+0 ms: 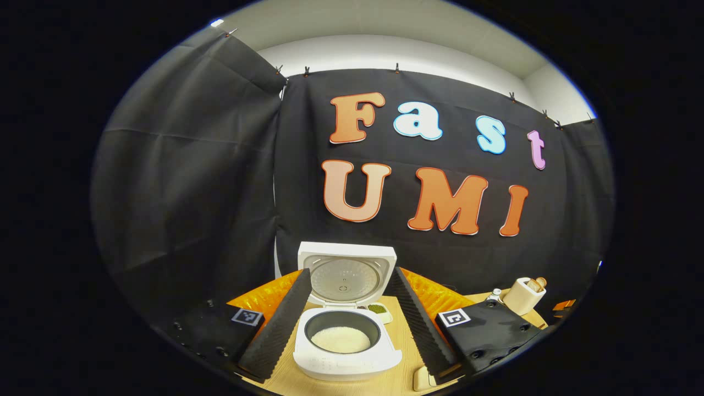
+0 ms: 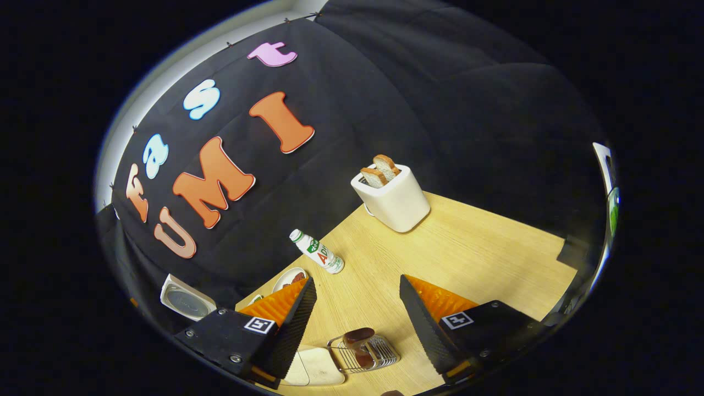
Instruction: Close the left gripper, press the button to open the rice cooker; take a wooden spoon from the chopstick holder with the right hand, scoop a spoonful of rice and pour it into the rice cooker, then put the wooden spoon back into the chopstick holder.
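Straight ahead of the left claw, between its wide-spread fingers, the rice cooker sits on the desk with its lid already up and a bed of white rice in the pot. Just below and between the fingers of the right claw, also spread wide and holding nothing, a wire chopstick holder stands with a dark wooden spoon in it. The spoon looks light, stiff and smooth, so it may slip or twist; a grip on the exposed upper end, squarely across it, seems safest. Beyond the right claw stand a small bottle and a toaster.
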A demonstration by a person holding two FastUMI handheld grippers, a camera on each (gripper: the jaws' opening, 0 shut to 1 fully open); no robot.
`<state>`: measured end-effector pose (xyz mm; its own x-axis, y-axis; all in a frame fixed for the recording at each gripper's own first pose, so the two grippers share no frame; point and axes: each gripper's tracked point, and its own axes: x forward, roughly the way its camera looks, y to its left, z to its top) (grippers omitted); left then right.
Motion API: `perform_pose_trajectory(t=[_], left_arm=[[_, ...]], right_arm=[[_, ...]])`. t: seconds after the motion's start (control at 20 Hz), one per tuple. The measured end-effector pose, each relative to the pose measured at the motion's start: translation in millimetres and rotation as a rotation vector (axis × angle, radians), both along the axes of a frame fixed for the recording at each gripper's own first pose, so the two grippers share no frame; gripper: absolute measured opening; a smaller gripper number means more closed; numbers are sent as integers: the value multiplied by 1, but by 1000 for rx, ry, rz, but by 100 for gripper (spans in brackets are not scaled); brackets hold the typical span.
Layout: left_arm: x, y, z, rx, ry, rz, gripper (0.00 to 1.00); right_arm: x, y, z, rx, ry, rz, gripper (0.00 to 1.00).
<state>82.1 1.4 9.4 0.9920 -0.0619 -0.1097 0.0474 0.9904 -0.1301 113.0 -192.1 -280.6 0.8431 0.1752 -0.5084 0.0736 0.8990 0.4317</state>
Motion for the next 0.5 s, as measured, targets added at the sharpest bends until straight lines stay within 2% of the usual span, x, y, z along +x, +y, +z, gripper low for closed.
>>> perform_pose_trajectory(t=[0.1, 0.35, 0.5], left_arm=[[15, 18, 16, -2, -35, 94, 100], [56, -16, 61, 47, -69, 9, 100], [90, -32, 76, 32, -56, -34, 99]], right_arm=[[2, 2, 13, 4, -12, 21, 95], [11, 7, 38, 5, -53, 55, 95], [16, 13, 47, -1, -78, 78, 94]])
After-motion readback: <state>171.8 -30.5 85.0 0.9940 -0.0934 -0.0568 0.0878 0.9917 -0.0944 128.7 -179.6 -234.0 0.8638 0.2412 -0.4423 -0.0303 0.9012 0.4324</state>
